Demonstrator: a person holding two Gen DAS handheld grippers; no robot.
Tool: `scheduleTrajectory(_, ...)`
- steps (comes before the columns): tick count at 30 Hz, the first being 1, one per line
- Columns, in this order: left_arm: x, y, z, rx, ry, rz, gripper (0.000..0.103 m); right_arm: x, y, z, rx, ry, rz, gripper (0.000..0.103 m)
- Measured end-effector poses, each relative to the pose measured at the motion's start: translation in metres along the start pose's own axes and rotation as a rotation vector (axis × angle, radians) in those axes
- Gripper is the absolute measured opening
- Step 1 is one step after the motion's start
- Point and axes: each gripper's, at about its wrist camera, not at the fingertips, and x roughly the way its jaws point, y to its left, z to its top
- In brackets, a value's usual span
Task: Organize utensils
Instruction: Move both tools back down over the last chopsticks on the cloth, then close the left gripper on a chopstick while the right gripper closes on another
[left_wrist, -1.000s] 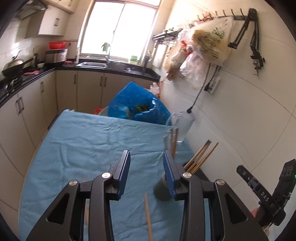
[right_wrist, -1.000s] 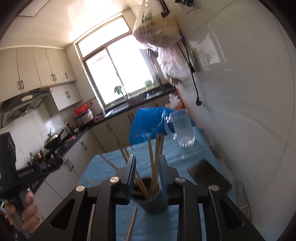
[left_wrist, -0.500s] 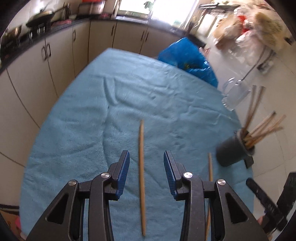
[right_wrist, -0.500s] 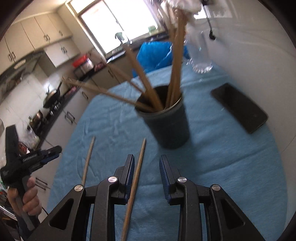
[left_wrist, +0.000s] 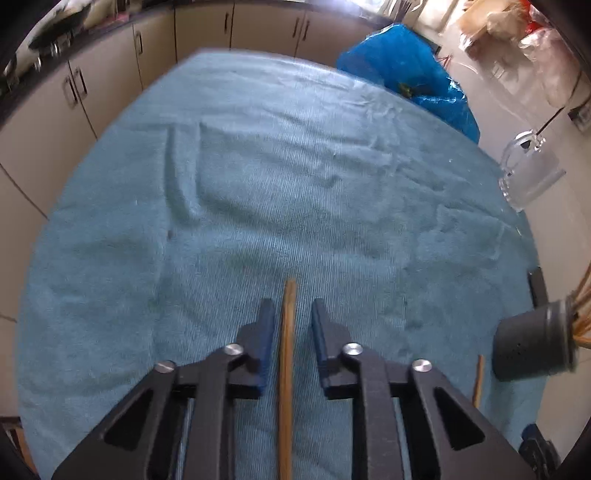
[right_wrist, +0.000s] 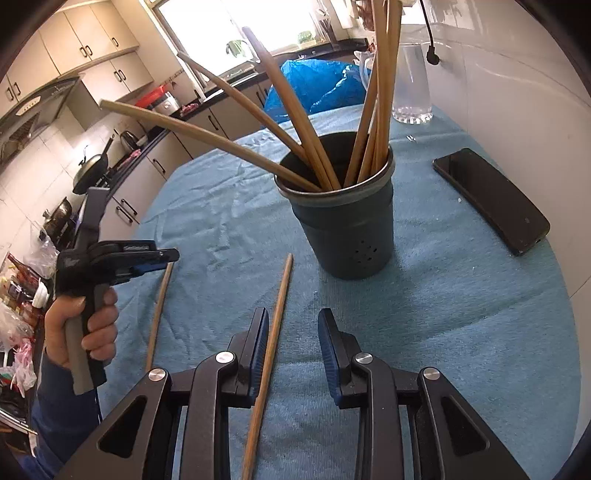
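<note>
Kitchen table under a ribbed blue towel (left_wrist: 258, 184), with cabinets behind. Two loose wooden chopsticks remain on the towel, both lying lengthwise along the line of the tongs. The first chopstick (left_wrist: 287, 354) runs straight between the jaws of the left tongs (left_wrist: 291, 310). These jaws stand narrowly apart, a sliver of towel showing on each side, though blur leaves contact uncertain. The second chopstick (right_wrist: 273, 332) lies between the spread jaws of the right tongs (right_wrist: 291, 317), hard by the left pad and resting flat. Each hand is therefore nearest its own stick. A dark round holder (right_wrist: 343, 229), perforated low down, stands upright just beyond the right tongs, with smooth chopsticks fanned inside. A black phone (right_wrist: 491, 199) and a clear glass mug (right_wrist: 413, 85) sit apart.
</note>
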Motion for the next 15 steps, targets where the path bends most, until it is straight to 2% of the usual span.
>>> scheduleTrajectory(1,0.0,0.0,-0.002,0.002,0.001,0.0,0.007,0.002,0.001,0.0,-0.003,0.005,0.0,0.03)
scheduleTrajectory(6,-0.015,0.014,-0.032,-0.007,-0.016,0.008,0.006,0.022,0.017,0.005,-0.052,0.04,-0.011,0.03)
scheduleTrajectory(13,-0.04,0.045,-0.068,-0.04,-0.015,-0.007,0.006,0.065,0.037,-0.007,-0.134,0.155,-0.046,0.03)
scheduleTrajectory(14,-0.041,0.048,-0.071,-0.042,-0.016,-0.01,0.006,0.068,0.04,-0.009,-0.147,0.162,-0.053,0.025)
scheduleTrajectory(15,-0.042,0.05,-0.072,-0.047,-0.018,-0.014,0.006,0.068,0.044,-0.011,-0.174,0.147,-0.078,0.014)
